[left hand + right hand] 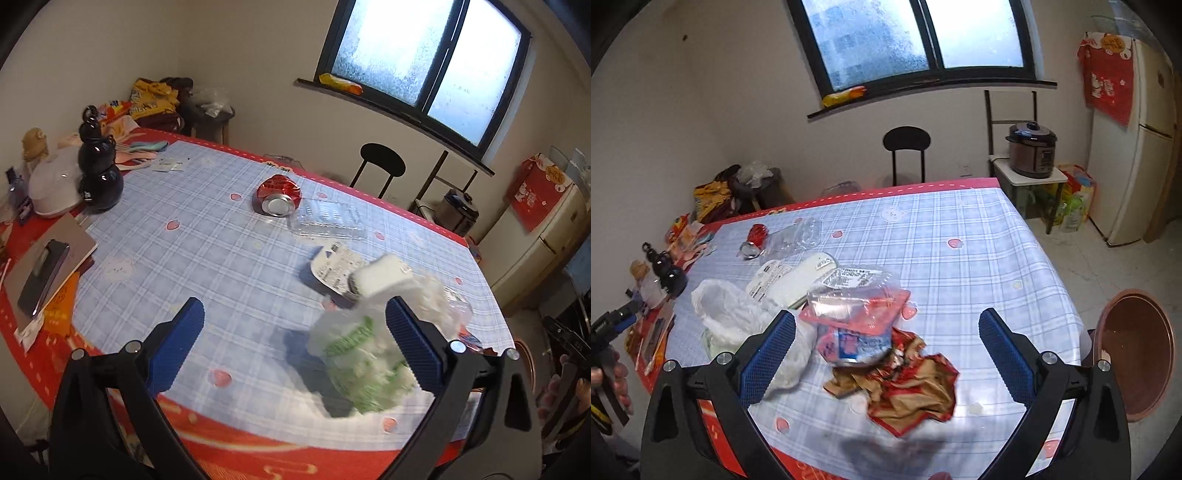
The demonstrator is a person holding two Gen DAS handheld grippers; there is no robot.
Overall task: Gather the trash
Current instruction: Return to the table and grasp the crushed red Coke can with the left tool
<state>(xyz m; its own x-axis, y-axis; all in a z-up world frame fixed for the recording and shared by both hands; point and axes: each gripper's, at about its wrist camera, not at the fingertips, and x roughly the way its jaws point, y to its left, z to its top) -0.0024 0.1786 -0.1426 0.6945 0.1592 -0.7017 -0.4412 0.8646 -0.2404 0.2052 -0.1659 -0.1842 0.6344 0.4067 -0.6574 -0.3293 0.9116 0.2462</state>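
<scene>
Trash lies on a blue plaid tablecloth (192, 258). In the left wrist view a crushed red can (277, 195) and a clear plastic tray (328, 218) lie far ahead, a white printed container (341, 266) nearer. A white bag with green print (364, 363) sits between the fingers of my open left gripper (295, 345), by the right finger. In the right wrist view my open right gripper (886, 349) hovers over a crumpled red-gold wrapper (912, 387), a blue-white packet (855, 343) and a clear labelled box (855, 295). The white bag (735, 321) lies to the left.
A dark gourd bottle (96, 166), white lid (55, 184) and a phone on a notebook (46, 273) stand at the table's left. A black chair (907, 147) is behind the table. A brown bin (1134, 350) stands on the floor at right, near a fridge (1134, 147).
</scene>
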